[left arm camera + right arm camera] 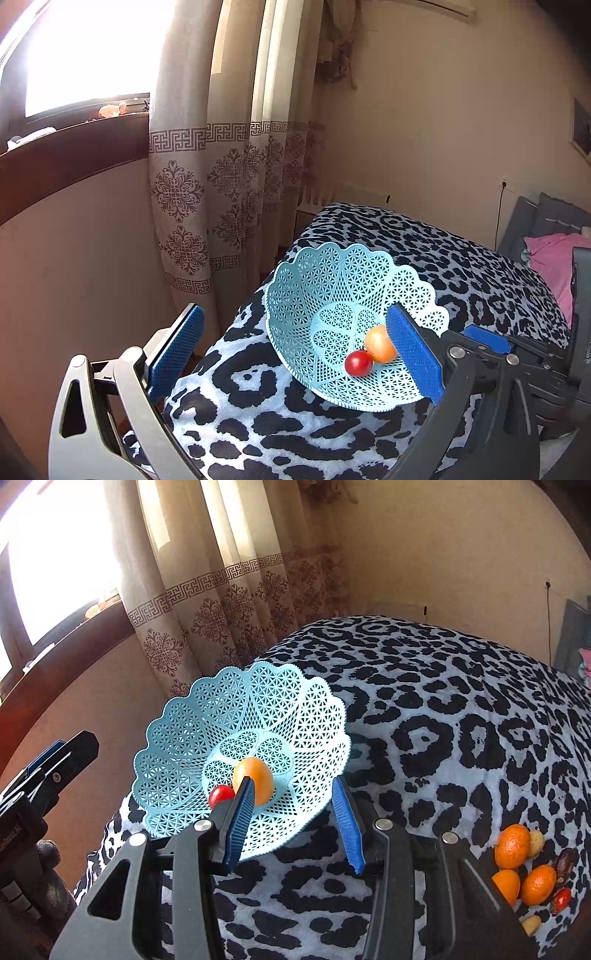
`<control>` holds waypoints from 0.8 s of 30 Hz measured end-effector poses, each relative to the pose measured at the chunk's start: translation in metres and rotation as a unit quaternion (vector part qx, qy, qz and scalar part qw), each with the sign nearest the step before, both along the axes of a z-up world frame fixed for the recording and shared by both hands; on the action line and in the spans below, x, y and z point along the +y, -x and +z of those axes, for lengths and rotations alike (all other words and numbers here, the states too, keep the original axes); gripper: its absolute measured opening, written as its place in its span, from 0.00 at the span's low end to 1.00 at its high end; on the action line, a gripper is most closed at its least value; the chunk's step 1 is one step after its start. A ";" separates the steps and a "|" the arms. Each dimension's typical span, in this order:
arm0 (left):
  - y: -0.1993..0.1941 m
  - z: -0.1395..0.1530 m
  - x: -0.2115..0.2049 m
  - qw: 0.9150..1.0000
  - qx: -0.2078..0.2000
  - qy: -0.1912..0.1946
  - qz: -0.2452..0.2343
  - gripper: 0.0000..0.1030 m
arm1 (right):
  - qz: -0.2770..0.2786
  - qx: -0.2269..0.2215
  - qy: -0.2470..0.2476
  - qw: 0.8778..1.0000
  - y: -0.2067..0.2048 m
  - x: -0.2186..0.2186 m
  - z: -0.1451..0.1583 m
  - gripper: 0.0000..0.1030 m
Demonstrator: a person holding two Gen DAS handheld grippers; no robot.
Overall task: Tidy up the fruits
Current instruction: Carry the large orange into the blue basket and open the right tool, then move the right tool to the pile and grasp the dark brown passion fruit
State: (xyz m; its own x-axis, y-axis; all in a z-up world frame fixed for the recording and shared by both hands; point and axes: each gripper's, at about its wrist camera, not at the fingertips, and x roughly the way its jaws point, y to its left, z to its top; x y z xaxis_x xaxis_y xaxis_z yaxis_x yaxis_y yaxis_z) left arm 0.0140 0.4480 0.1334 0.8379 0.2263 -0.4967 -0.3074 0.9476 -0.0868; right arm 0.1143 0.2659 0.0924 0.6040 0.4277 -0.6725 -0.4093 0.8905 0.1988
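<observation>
A light-blue lattice basket (314, 295) (184, 738) rests tilted on the leopard-print blanket. Inside lie an orange fruit (378, 343) (258, 775) and a small red tomato (357, 363) (219, 794). My left gripper (295, 350) stands wide open, and the basket shows between its blue pads. My right gripper (293, 812) is open at the basket's near rim. Its left finger crosses in front of the orange fruit and its right finger sits just outside the rim, holding nothing. Loose oranges (511, 845), a second tomato (560, 899) and small yellowish fruits (535, 842) lie at the lower right.
The blanket (461, 720) covers a bed that drops off to the left toward a patterned curtain (192, 184) and a wall. A pink pillow (554, 258) lies at the far right. A dark date-like fruit (565, 864) sits among the loose fruits.
</observation>
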 end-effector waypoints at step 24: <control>0.010 0.011 -0.019 1.000 -0.015 -0.012 -0.016 0.97 | -0.048 -0.012 -0.042 0.998 0.038 -0.047 0.005 0.53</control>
